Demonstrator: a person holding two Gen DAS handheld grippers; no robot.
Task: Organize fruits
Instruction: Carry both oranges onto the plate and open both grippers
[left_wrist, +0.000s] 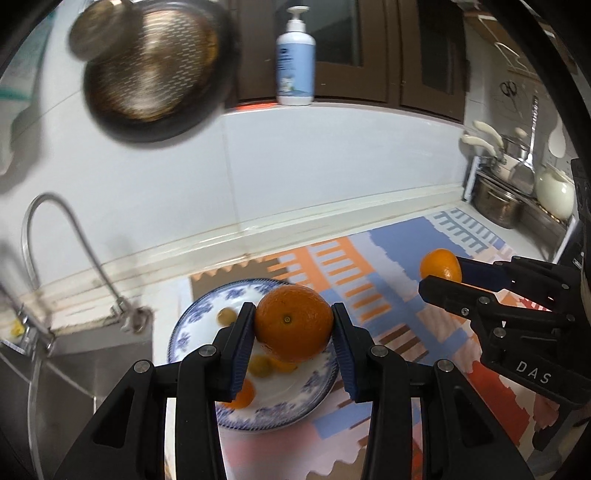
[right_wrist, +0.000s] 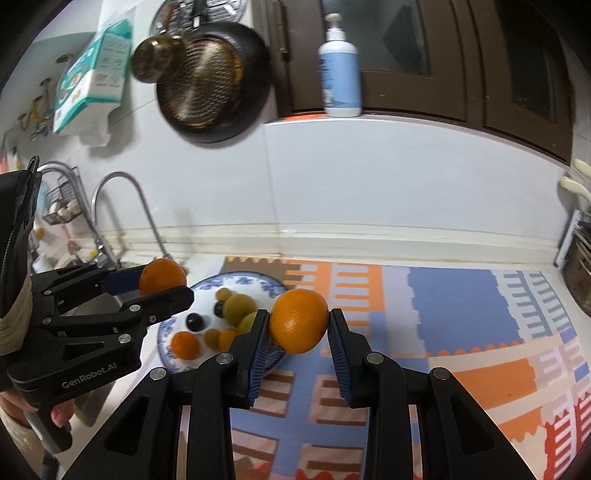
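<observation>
My left gripper (left_wrist: 294, 323) is shut on a large orange (left_wrist: 293, 322) and holds it above a blue-and-white plate (left_wrist: 199, 314). The plate (right_wrist: 255, 280) carries several small fruits: green ones (right_wrist: 238, 308), a dark one (right_wrist: 194, 321) and small oranges (right_wrist: 185, 344). My right gripper (right_wrist: 298, 321) is shut on another orange (right_wrist: 299, 320), held above the patterned mat just right of the plate. Each gripper shows in the other's view: the right one (left_wrist: 441, 271) with its orange (left_wrist: 440, 265), the left one (right_wrist: 162, 282) with its orange (right_wrist: 162, 276).
The plate sits on a colourful patterned mat (right_wrist: 443, 306) on the counter. A sink (left_wrist: 74, 369) with a curved faucet (left_wrist: 44, 229) lies to the left. A dark pan (right_wrist: 210, 81) hangs on the wall, a pump bottle (right_wrist: 340, 70) stands on the sill, pots (left_wrist: 498, 203) stand at far right.
</observation>
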